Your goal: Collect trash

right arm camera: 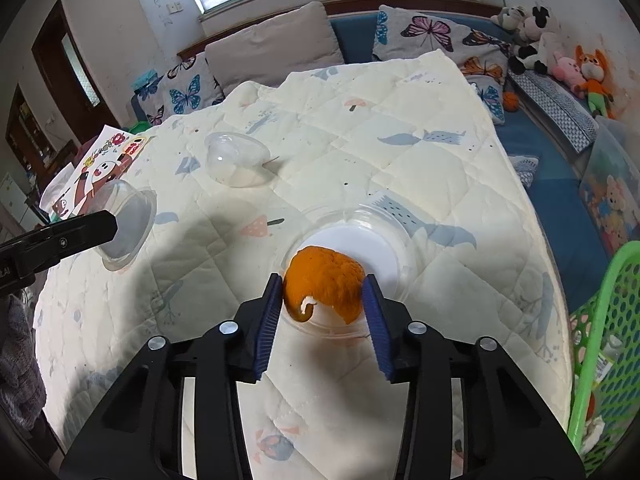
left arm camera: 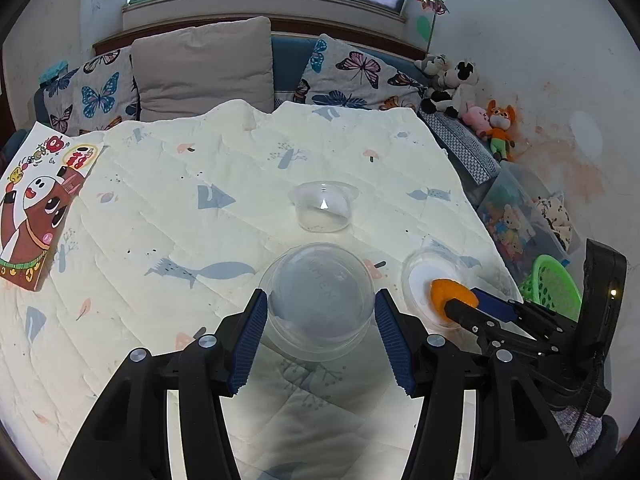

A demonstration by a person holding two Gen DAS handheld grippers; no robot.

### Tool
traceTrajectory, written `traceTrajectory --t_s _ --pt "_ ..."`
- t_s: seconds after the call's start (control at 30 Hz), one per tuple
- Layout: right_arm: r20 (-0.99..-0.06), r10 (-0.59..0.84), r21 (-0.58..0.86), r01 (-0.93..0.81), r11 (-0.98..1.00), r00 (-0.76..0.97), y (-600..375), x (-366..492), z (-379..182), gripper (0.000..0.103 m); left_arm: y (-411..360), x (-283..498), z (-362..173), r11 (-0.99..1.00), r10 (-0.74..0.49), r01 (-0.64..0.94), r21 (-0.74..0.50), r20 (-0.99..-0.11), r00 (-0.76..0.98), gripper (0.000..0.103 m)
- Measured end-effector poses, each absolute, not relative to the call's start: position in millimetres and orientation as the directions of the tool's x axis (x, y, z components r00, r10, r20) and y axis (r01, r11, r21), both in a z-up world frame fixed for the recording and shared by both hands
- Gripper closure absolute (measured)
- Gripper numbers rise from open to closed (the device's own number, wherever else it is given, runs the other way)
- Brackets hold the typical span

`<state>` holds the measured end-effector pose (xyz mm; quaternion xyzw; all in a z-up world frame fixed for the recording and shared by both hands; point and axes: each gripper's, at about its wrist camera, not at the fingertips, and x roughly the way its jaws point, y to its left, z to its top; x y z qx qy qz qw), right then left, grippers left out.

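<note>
My left gripper (left arm camera: 320,308) is shut on a clear plastic cup (left arm camera: 318,300) lying on its side over the quilted table cover; the cup also shows in the right wrist view (right arm camera: 128,224). My right gripper (right arm camera: 323,300) is shut on an orange peel (right arm camera: 324,284) over a clear plastic lid (right arm camera: 360,240). In the left wrist view the peel (left arm camera: 448,296) and lid (left arm camera: 424,276) sit to the right of the left gripper. A second clear cup (left arm camera: 324,208) stands further back, and shows in the right wrist view (right arm camera: 236,158) too.
A green perforated basket (right arm camera: 604,332) stands at the table's right edge, also seen in the left wrist view (left arm camera: 554,284). A cartoon paper bag (left arm camera: 36,204) lies at the left. Pillows (left arm camera: 204,64) and plush toys (left arm camera: 456,84) line the sofa behind.
</note>
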<state>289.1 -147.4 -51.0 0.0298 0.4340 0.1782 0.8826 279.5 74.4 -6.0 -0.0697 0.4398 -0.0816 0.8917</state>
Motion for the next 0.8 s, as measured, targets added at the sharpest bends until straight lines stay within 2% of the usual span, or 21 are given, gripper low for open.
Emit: traceTrajectory --t_s 0.33,0.8 --pt "-0.722 0.36 0.213 -0.306 0.928 0.591 -156 264 -29 0.067 62 271 3 0.976 -0.216 0.101 -0.195 -0.764 0.608 0.049" --pt "-0.711 0.358 0.228 -0.283 0.931 0.605 -181 224 -26 0.073 34 254 16 0.972 -0.233 0.148 -0.181 -0.758 0.609 0.049"
